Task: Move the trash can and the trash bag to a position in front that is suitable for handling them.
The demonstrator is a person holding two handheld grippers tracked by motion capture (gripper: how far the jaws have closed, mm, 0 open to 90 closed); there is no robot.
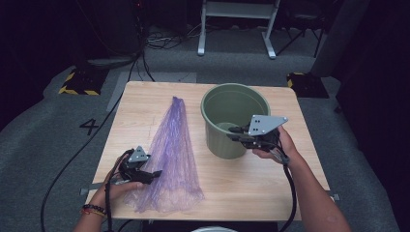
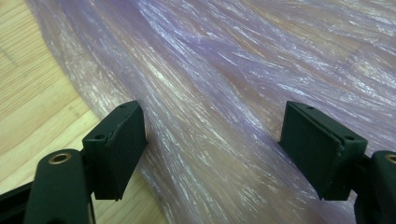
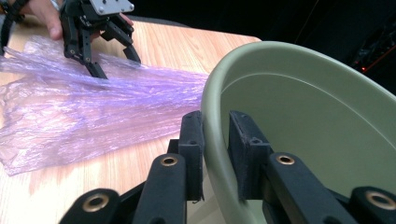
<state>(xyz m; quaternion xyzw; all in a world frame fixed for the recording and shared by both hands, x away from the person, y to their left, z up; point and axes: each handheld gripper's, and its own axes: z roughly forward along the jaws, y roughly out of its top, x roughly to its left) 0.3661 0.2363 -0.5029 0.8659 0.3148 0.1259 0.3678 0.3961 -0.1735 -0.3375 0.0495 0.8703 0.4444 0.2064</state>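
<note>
1. Standing upright on the far right part of the table [image 1: 227, 183], a green bucket [image 1: 227, 140] has its rim clamped by the right gripper [image 1: 237, 133]; in the right gripper view one jaw sits outside the bucket [image 3: 299, 116] wall and the other inside, both pressed against the rim.
2. Right gripper [image 3: 215, 154]: jaws nearly together, pinching the bucket rim on the side nearest the person; the right hand [image 1: 283, 145] holds it beside the bucket, a grey plate on top.
3. Purple plastic bag [image 1: 171, 154]: thin and see-through, it lies flat on the table left of the bucket, narrow at the far end and fanning wide toward the near edge, apart from the bucket.
4. Left gripper [image 1: 155, 174]: jaws spread wide over the bag's left edge; in the left gripper view the bag [image 2: 224, 93] lies between and beneath the two pads [image 2: 116, 149], with nothing pinched.
5. Left hand [image 1: 113, 186]: it rests at the table's near left corner, with a beaded band at the wrist.
6. Surroundings: grey carpet floor [image 1: 43, 145] with a cable [image 1: 67, 164] trailing across it.
</note>
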